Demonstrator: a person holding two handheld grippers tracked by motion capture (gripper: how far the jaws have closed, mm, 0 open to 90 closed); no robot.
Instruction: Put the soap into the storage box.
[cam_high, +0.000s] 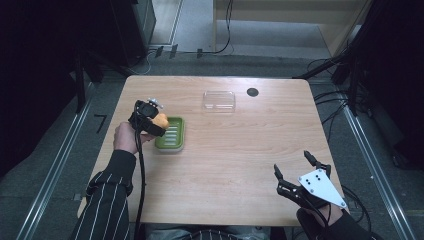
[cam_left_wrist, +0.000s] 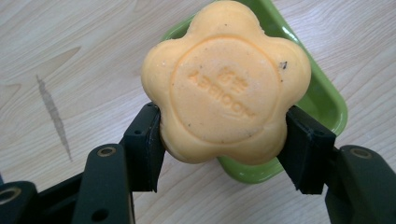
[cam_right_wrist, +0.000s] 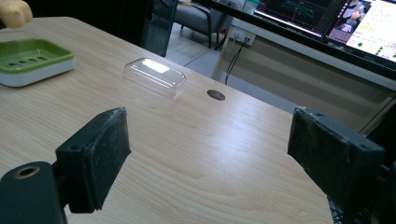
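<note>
An orange flower-shaped soap bar (cam_left_wrist: 226, 86) is clamped between the jaws of my left gripper (cam_left_wrist: 224, 140), which is shut on it. In the high view that left gripper (cam_high: 152, 120) holds the soap (cam_high: 161, 120) just above the left edge of a green soap dish (cam_high: 172, 134). The dish (cam_left_wrist: 322, 100) lies under the soap; its ribbed floor is empty. My right gripper (cam_high: 295, 167) hovers open over the table's near right corner, nothing between its pads (cam_right_wrist: 100, 154). From there the green dish (cam_right_wrist: 32, 58) lies far left.
A clear plastic lid (cam_high: 219, 100) lies at the back middle of the wooden table (cam_high: 240, 160), also the lid (cam_right_wrist: 155, 74) ahead of the right gripper. A round cable hole (cam_high: 252, 92) sits behind it. Striped sleeve (cam_high: 107, 200) at bottom left. Monitors (cam_right_wrist: 327, 21) stand beyond the table.
</note>
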